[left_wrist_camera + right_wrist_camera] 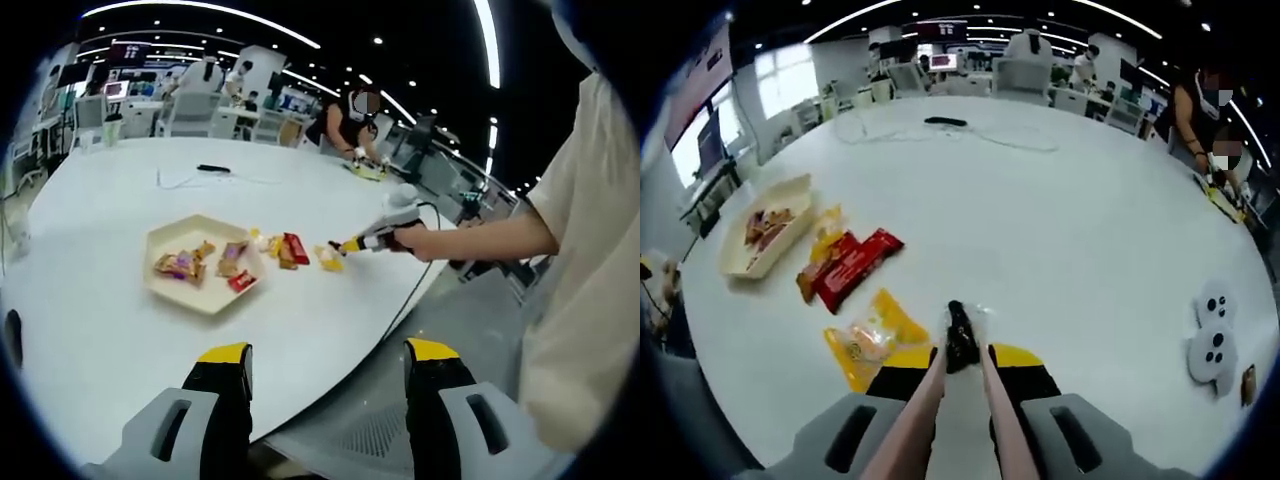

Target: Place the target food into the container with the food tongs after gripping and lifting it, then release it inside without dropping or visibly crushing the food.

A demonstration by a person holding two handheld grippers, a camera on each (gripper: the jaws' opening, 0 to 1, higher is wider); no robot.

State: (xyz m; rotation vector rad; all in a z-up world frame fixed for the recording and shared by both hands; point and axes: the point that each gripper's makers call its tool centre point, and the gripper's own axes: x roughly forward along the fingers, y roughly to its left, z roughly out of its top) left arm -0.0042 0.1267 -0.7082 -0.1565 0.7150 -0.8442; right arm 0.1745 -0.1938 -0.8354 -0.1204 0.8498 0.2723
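Right gripper (960, 372) pinches a pair of food tongs (958, 400); the tong tips are pressed together at the clear edge of a yellow snack packet (868, 340), which lies flat on the white table (1080, 230). Red wrappers (852, 262) sit at 10 o'clock from the tips, and the cream hexagonal tray (760, 235) lies beyond them at 10, near the table's left edge, with snacks already inside. Wide bare tabletop runs from 12 to 3. In the left gripper view, the left gripper (325, 372) has its jaws spread with nothing between them, poised over the table's near edge (330, 385). The tray (160, 290) lies at 11.
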